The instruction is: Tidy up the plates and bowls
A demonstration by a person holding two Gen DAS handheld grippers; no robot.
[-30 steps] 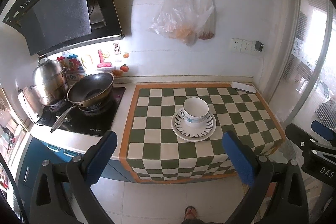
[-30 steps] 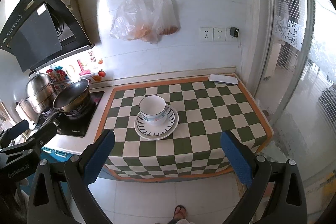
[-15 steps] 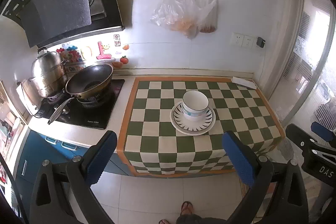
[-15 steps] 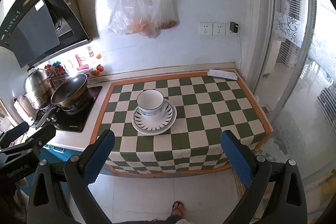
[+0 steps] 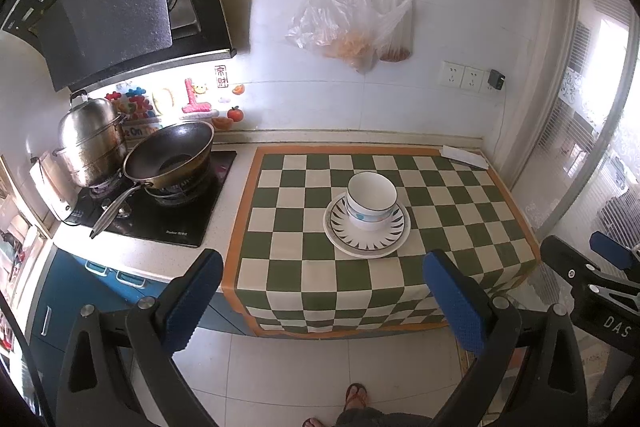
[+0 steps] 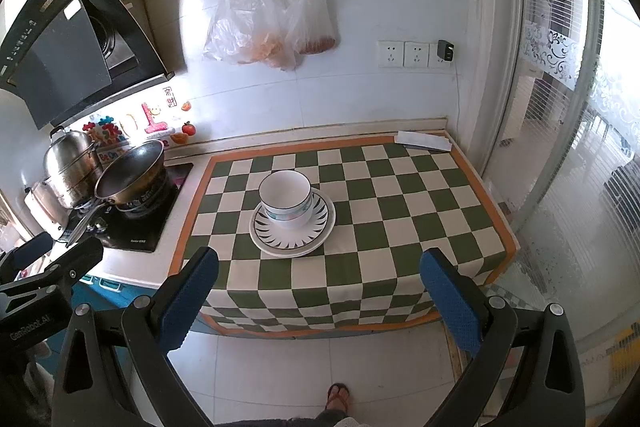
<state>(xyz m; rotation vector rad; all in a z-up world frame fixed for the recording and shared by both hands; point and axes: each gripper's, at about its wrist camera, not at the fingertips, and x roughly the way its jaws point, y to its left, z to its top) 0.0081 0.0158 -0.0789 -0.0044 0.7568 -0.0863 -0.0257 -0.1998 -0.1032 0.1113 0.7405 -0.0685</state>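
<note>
White bowls (image 5: 371, 199) (image 6: 285, 198) with a blue band sit nested on stacked white plates (image 5: 384, 241) (image 6: 312, 239) with dark ray marks, in the middle of a green-and-white checked cloth (image 5: 304, 279) (image 6: 400, 211). My left gripper (image 5: 322, 287) is open and empty, held high over the floor in front of the counter. My right gripper (image 6: 318, 285) is also open and empty, held back from the counter. Each gripper shows at the edge of the other's view.
A black wok (image 5: 170, 157) (image 6: 130, 175) and a steel pot (image 5: 92, 143) (image 6: 70, 167) stand on the hob at the left. Plastic bags (image 5: 352, 27) (image 6: 272, 23) hang on the wall. A folded paper (image 6: 424, 140) lies at the back right. A glass door is at the right.
Both grippers have drawn back and up from the counter, so the cloth, bowls and plates look smaller and more floor shows. The stack has not moved.
</note>
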